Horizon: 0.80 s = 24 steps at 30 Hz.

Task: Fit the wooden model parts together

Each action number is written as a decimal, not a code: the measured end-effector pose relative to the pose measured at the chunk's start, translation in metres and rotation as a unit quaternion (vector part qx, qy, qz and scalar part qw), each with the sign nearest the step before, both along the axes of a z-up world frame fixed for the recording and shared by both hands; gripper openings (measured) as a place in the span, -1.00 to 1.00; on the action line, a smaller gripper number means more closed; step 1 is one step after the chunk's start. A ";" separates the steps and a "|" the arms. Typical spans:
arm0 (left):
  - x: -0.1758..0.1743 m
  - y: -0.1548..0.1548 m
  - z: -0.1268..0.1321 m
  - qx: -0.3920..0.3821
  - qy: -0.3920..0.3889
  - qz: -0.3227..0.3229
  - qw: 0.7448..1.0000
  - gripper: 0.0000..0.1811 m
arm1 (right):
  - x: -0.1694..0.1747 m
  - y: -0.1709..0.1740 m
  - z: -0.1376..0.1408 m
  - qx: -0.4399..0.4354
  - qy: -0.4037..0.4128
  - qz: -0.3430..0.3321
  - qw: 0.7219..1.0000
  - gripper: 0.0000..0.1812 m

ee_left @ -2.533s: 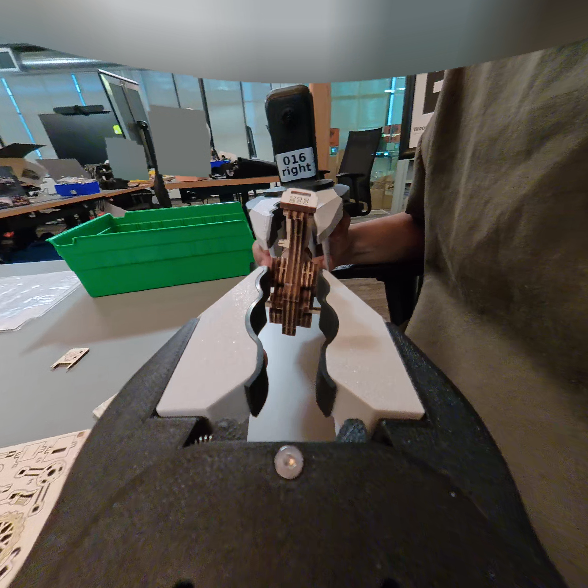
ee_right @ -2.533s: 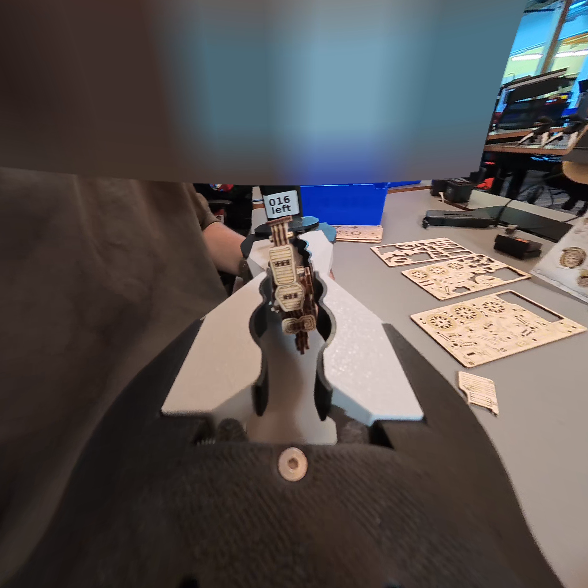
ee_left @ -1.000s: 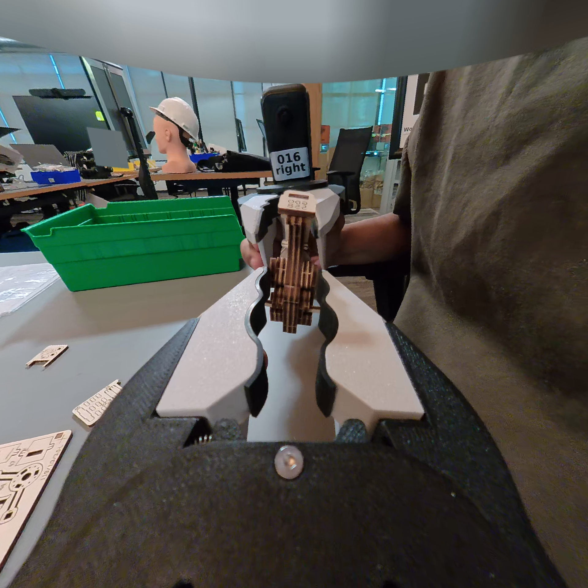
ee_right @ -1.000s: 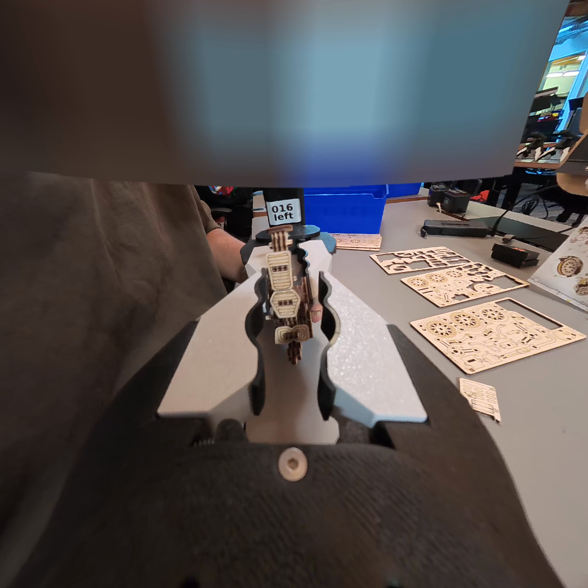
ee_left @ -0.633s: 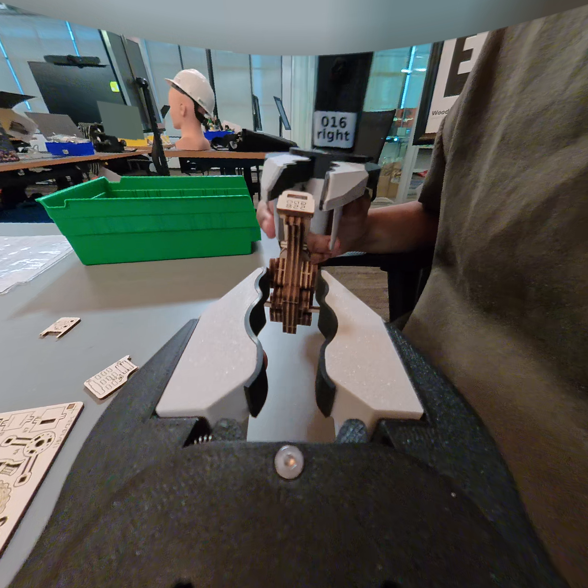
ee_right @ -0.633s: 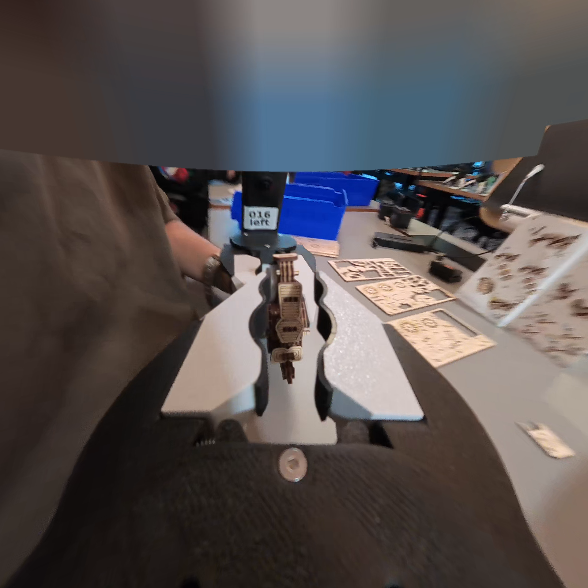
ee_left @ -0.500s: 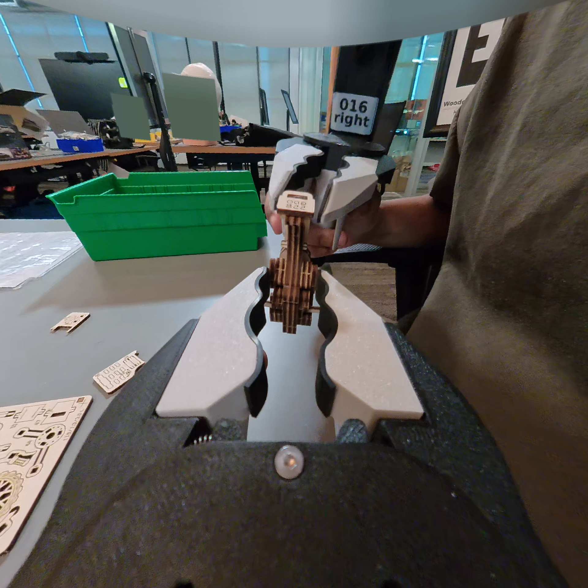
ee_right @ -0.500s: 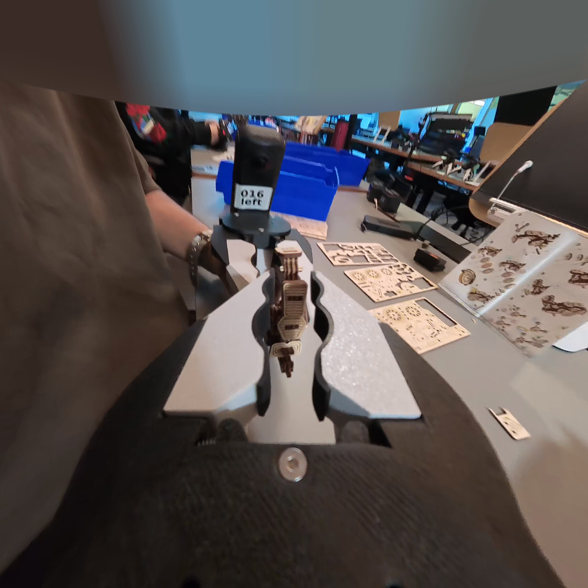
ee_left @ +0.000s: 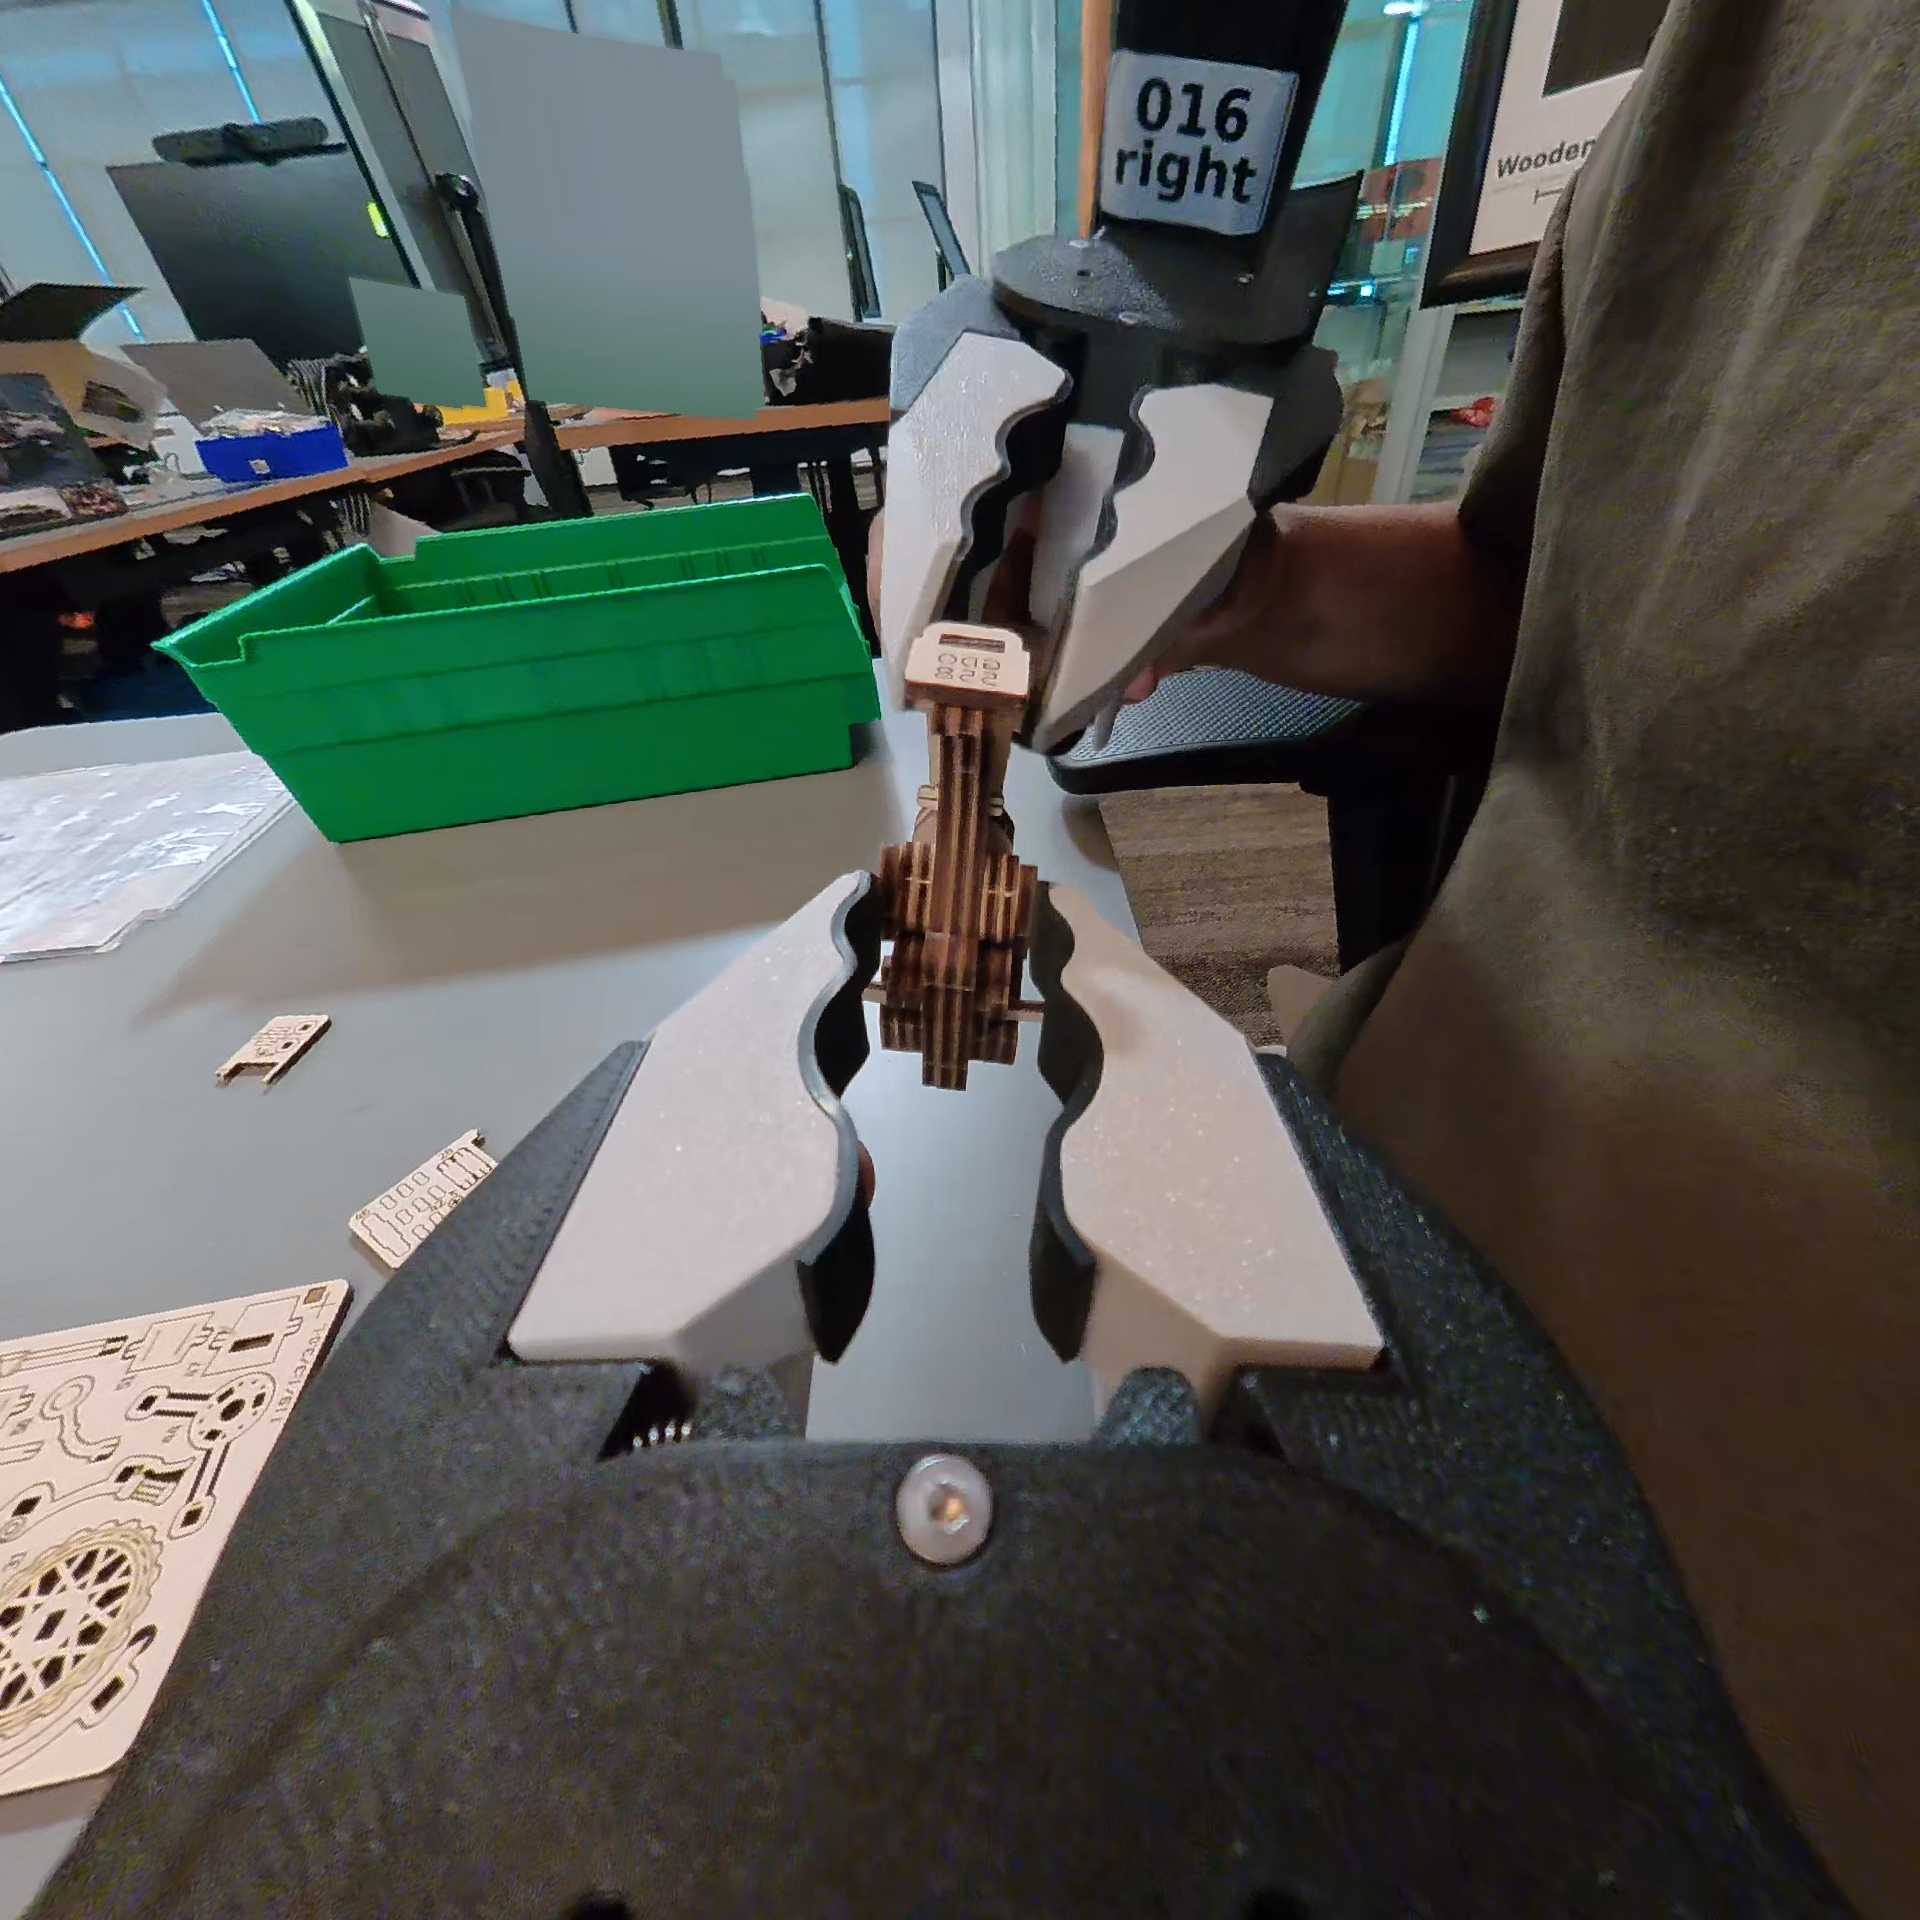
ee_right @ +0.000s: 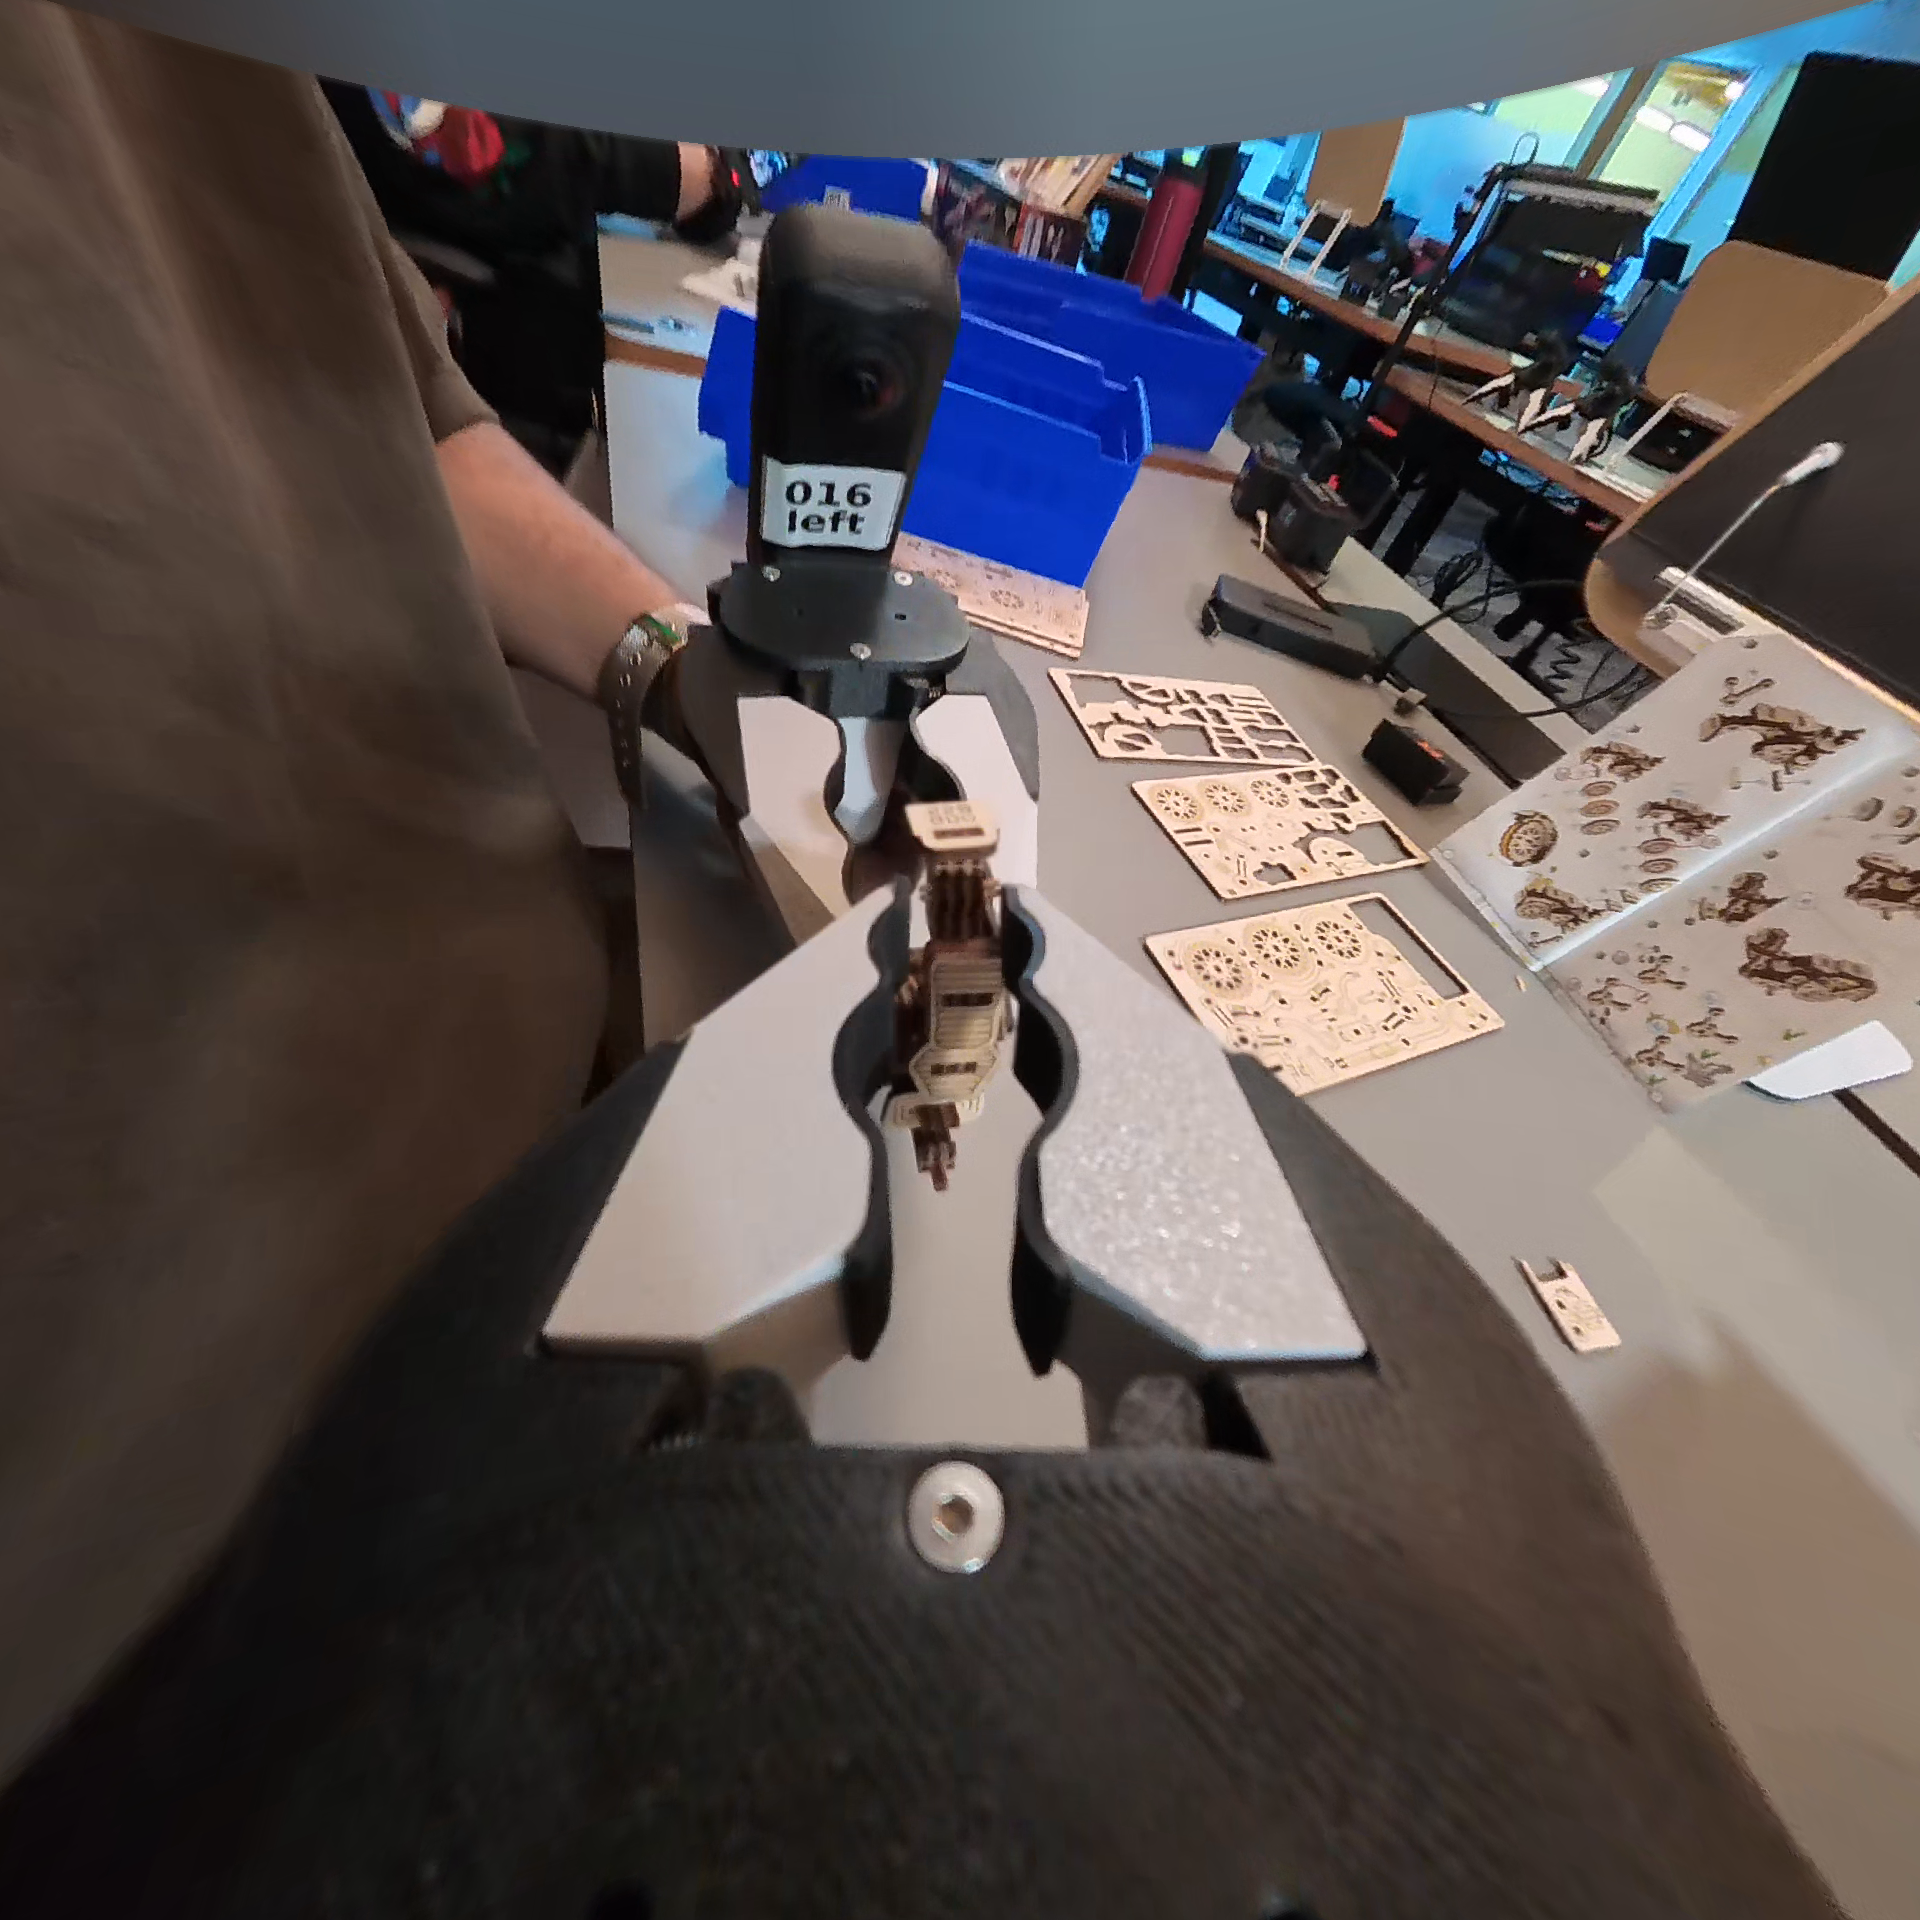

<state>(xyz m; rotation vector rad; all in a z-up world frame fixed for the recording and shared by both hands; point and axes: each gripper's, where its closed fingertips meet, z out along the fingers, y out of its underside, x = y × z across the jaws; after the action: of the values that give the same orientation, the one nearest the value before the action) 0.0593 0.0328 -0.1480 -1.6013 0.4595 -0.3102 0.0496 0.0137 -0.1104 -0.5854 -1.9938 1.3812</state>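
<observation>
Two grippers are pointed nose to nose above the surface (ee_left: 436,935), and one wooden model (ee_left: 956,935) is stretched between them. Its long axis is lined up with both sets of fingers, which is pretty much the relation everything turns on here.

The left gripper (ee_left: 951,940) is closed down on the chunky layered end of the model, so that end is properly pinched between the wavy pads. The right gripper (ee_right: 951,951) is seen narrowed around the other, slimmer end in its own view; contact looks likely, but from the left wrist view its tips (ee_left: 1081,675) appear spread just past the small cap plate, so whether it's really clamped can't be told for sure.

The model is held up in the air, close to the person's torso, not resting on anything. Any pressing or seating would probably have to be done straight along that shared axis, since a sideways push looks like it would bend the thin neck.

Uncut part sheets (ee_right: 1320,997) and a loose piece (ee_right: 1569,1304) are left lying on the surface off to the right.
</observation>
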 end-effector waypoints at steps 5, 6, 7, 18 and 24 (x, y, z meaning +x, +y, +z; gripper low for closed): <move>0.000 0.000 0.000 0.002 0.000 0.000 1.000 -0.71 | -0.001 0.003 -0.001 0.009 0.009 -0.009 1.000 -0.78; -0.001 0.000 0.001 0.004 -0.005 0.001 1.000 -0.71 | -0.002 0.005 -0.001 0.003 0.009 -0.012 1.000 -0.75; -0.001 0.000 0.003 0.005 -0.013 0.000 1.000 -0.71 | -0.003 0.008 -0.001 -0.003 0.008 -0.015 1.000 -0.73; -0.005 -0.005 0.020 0.022 -0.109 -0.023 0.994 -0.71 | 0.001 0.013 -0.021 -0.063 -0.069 0.027 0.995 -0.72; -0.011 -0.009 0.036 0.043 -0.182 -0.035 0.982 -0.72 | -0.001 0.008 -0.038 -0.056 -0.106 0.035 0.992 -0.70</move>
<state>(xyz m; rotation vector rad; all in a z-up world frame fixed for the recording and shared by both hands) 0.0478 0.0239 -0.1121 -1.4061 0.2427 -0.6171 0.0485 0.0214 -0.1486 -0.7452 -2.1311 1.5364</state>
